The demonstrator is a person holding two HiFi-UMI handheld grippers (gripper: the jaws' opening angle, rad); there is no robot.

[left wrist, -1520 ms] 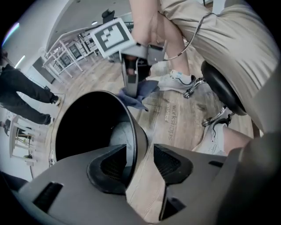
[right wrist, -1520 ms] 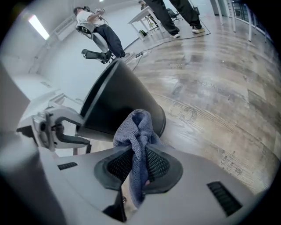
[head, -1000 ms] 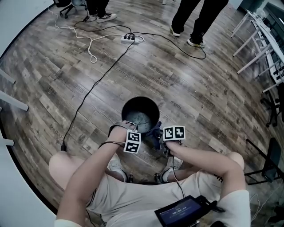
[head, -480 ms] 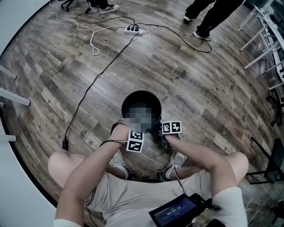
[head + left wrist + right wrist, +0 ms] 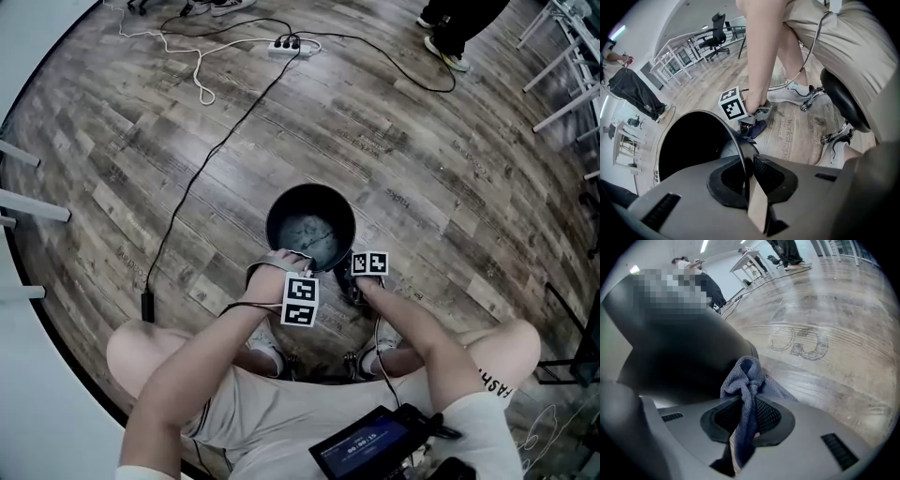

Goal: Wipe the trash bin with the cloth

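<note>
Beside the round black metal trash bin, a floor print reads "workshops". The left gripper, whose jaws have just been closing, clamps the bin's rim. The right gripper pinches a bunched blue-grey cloth, which seemingly touches the bin's outer wall.

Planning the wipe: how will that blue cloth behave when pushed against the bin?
Likely floppy: the cloth folds and droops where the right gripper pinches it. Its nubby weave suggests it would drag, not slip, on the smooth wall of the trash bin. Probably light, being thin.
</note>
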